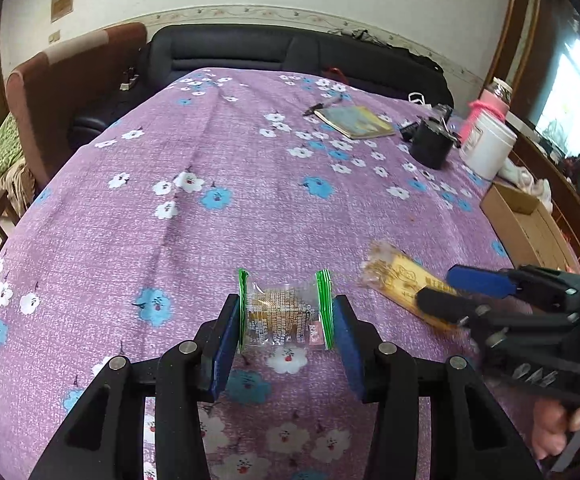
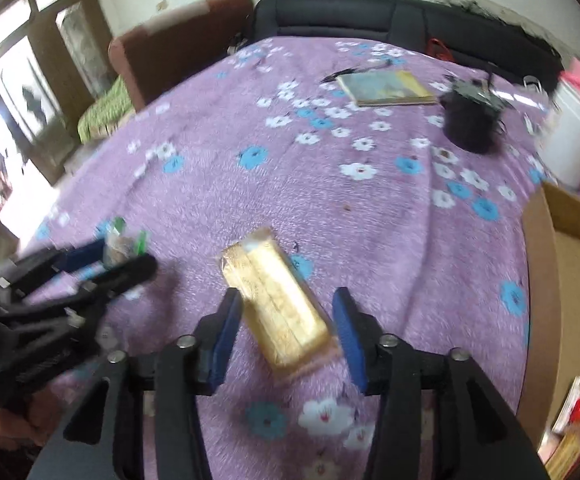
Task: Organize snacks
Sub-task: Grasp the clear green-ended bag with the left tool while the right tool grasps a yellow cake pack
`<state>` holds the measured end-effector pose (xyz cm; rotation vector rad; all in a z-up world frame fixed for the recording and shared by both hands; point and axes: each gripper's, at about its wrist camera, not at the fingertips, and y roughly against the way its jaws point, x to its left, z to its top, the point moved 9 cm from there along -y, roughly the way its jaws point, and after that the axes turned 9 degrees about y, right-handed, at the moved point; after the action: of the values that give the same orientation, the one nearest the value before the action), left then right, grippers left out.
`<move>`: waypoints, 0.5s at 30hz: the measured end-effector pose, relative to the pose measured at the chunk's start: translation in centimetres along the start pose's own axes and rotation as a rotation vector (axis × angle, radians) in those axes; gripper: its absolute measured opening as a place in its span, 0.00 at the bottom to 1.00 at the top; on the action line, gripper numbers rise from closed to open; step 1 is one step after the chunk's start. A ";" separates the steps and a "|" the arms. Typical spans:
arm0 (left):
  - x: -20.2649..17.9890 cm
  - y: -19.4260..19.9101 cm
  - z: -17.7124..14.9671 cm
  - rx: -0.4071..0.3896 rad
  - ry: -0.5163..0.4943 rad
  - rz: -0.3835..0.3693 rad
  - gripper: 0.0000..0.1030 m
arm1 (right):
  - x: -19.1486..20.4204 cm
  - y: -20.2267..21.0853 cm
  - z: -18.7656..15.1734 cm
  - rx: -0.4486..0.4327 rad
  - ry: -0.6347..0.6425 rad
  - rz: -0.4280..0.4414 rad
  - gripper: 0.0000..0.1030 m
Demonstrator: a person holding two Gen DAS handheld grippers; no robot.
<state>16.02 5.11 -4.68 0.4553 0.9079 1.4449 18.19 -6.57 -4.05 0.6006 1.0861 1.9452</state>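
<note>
A purple flowered cloth (image 1: pixel 250 200) is covering the tabletop, with a dark sofa (image 1: pixel 290 52) sitting behind its far edge. A cardboard box (image 2: pixel 569 280) is standing open at the right edge of the tabletop, and a white tub (image 1: pixel 487 146), a black pot (image 1: pixel 431 148) and a thin book (image 1: pixel 355 122) are sitting toward the far right. The left tongs (image 1: pixel 286 320) are clamping a small clear snack packet with green ends (image 1: pixel 284 312), their blue pads pressing on both ends, just above the cloth. The right tongs (image 2: pixel 286 328) are standing apart, straddling a long golden snack packet (image 2: pixel 278 304) that is lying slantwise on the cloth; the pads are not pressing on it.
</note>
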 end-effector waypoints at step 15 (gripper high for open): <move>-0.6 0.9 0.4 -0.033 -0.008 -0.032 0.47 | 0.5 3.7 -3.5 -0.059 -0.028 -0.076 0.31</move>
<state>15.78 4.73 -3.60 0.4201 0.8801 1.4264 13.87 -8.88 -2.69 0.5445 1.0166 1.8911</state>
